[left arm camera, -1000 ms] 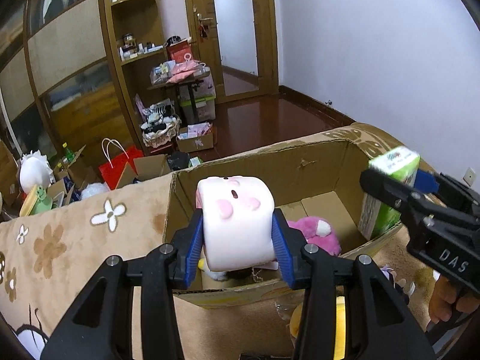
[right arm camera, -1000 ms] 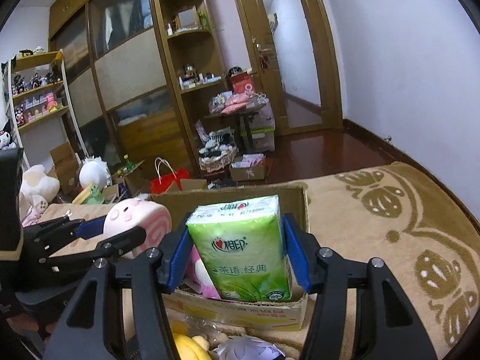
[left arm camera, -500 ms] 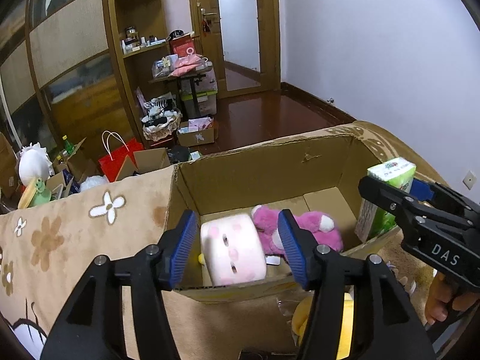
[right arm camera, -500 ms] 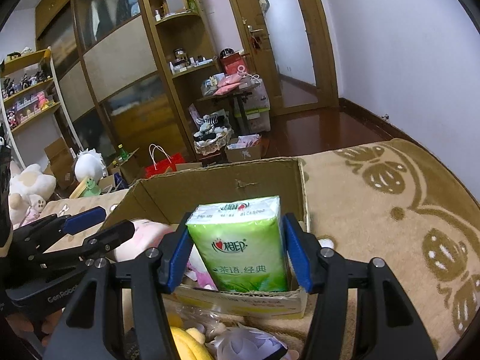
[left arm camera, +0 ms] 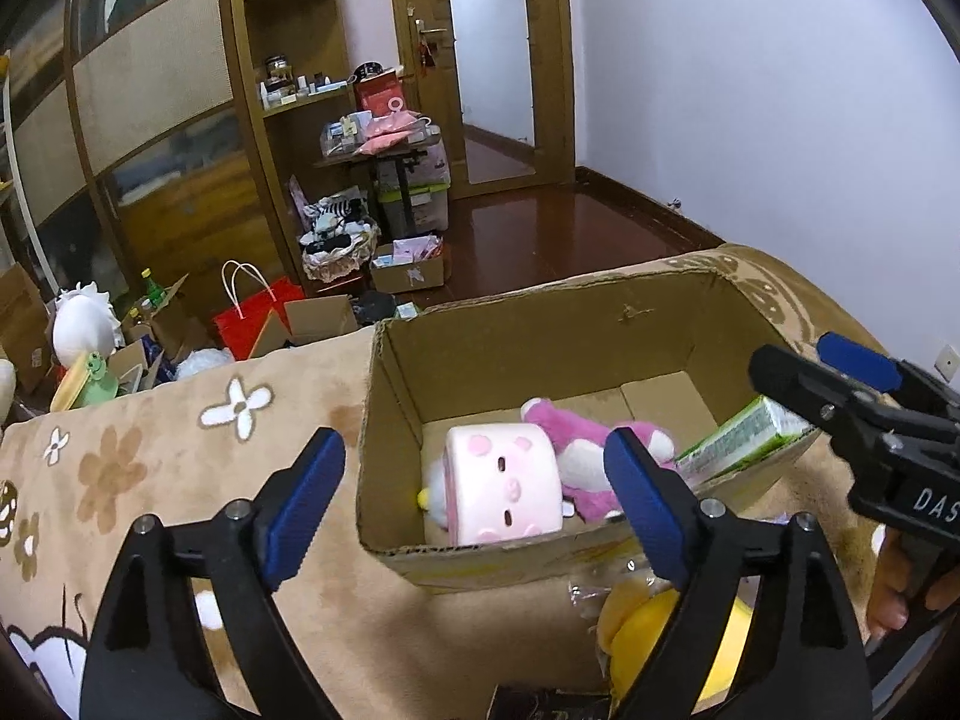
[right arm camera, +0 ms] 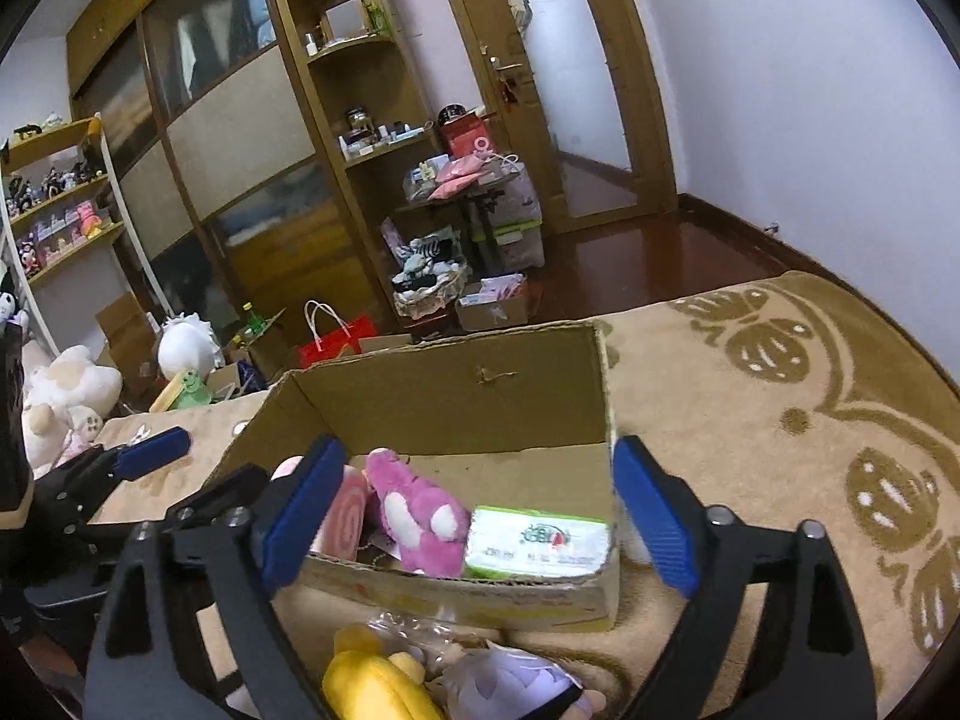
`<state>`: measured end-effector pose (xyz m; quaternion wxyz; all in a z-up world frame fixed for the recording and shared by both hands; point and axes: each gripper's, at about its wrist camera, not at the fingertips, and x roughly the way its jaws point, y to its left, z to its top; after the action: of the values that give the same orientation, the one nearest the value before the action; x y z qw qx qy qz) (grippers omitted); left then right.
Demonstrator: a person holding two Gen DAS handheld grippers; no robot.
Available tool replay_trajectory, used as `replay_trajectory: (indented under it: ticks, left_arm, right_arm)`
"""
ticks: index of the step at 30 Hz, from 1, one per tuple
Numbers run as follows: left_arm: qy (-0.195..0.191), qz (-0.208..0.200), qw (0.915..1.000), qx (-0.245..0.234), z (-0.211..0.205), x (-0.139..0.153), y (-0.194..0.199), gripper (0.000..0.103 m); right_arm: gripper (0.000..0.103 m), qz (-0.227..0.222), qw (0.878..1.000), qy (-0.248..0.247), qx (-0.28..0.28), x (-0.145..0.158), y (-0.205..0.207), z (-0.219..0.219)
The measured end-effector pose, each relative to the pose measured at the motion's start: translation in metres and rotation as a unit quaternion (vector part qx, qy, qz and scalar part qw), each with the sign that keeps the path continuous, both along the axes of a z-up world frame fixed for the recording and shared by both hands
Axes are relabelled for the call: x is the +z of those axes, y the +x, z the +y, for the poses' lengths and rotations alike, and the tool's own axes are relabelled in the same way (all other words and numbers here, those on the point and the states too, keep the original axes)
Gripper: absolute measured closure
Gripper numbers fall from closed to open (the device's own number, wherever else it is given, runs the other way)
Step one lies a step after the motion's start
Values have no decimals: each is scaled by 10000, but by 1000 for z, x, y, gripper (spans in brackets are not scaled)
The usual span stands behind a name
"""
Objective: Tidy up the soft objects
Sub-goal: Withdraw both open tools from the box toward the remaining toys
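Note:
An open cardboard box stands on a beige patterned blanket. Inside lie a pink-and-white roll plush, a magenta plush and a green tissue pack. My left gripper is open and empty, just in front of the box over the roll plush. My right gripper is open and empty above the box's near wall; it also shows at the right edge of the left wrist view.
A yellow plush and a lilac plush lie on the blanket in front of the box. Beyond the blanket edge are a red bag, boxes, plush toys, shelves and a wooden door.
Both grippers opened. The roll plush dropped from the left gripper into the box, then the tissue pack dropped from the right gripper into the box. Both grippers widened and backed off a little.

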<state>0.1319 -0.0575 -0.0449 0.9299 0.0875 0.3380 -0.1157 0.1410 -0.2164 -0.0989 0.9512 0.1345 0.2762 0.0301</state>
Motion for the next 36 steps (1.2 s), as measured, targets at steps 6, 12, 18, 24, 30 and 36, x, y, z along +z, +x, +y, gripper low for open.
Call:
replay_trajectory:
  ticks: [6, 12, 18, 24, 30, 36]
  left_arm:
    - [-15, 194, 9998, 101, 8, -2, -10, 8]
    - [96, 280, 9995, 95, 11, 2, -29, 8]
    - [108, 495, 9987, 71, 12, 6, -48, 8]
    - [221, 614, 9979, 46, 12, 9, -67, 8]
    - [316, 818, 9961, -39, 14, 7, -82, 8]
    - [374, 985, 9944, -115, 17, 4, -90, 8]
  right_arm:
    - [0, -66, 9999, -10, -134, 11, -14, -3]
    - [0, -124, 9998, -97, -158, 19, -32, -3]
    - [0, -102, 9996, -118, -247, 24, -48, -5]
    - [0, -93, 9993, -186, -297, 29, -67, -7]
    - [0, -26, 9996, -176, -234, 31, -82, -3]
    - [0, 78, 9996, -249, -132, 28, -95, 6]
